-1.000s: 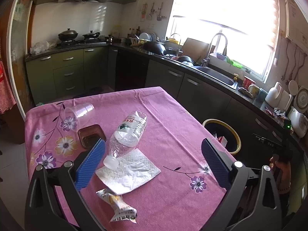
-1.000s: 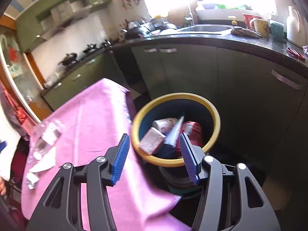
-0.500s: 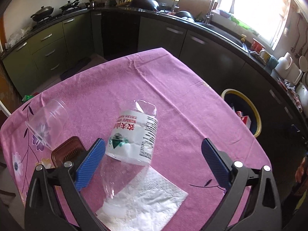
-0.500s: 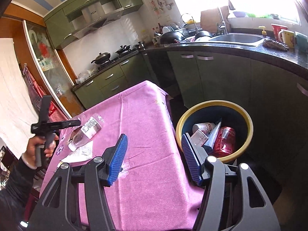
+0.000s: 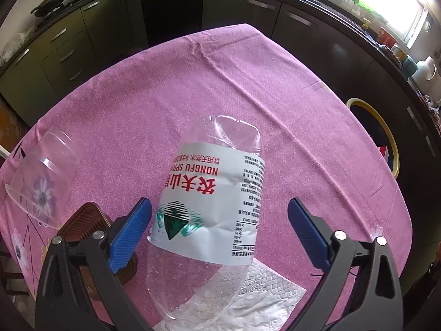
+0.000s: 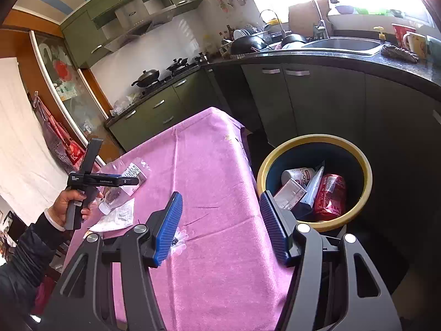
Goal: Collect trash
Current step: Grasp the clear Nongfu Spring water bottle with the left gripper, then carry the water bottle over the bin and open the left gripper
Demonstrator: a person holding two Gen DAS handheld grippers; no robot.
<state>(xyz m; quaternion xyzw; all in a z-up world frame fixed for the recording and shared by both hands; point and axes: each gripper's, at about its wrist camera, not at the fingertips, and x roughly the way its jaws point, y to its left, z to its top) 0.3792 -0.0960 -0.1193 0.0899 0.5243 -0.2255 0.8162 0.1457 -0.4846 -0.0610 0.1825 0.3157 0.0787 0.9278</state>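
The crushed clear plastic water bottle with a white label [image 5: 212, 207] lies on the pink flowered tablecloth [image 5: 220, 88], its neck end resting on a white embossed paper napkin [image 5: 264, 295]. It now fills the middle of the left wrist view, far larger than a second ago, when it lay small in the centre of the cloth with the napkin and a crumpled snack wrapper in full sight; the wrapper has dropped out of this view. The left gripper [image 5: 219, 231] has come down and tipped steeply over the bottle. Its blue-padded jaws stand wide, one on each side of the label, the left pad just beside the bottle and the right pad well apart from it, neither pressing.

A clear plastic cup [image 5: 41, 176] lies on its side at the left edge of the cloth, and a small brown ribbed tray [image 5: 82, 223] sits partly hidden behind the left jaw.

The right gripper [image 6: 220, 226] hovers at the table's near edge, holding nothing, its jaws having just been opening a little to a moderate gap. A second ago it looked straight down into the yellow-rimmed dark trash bin [image 6: 358, 154]; the bin, holding a red can and cartons, now sits off to the right on the floor, and the person's left hand [image 6: 74, 201] shows at the far side of the table.
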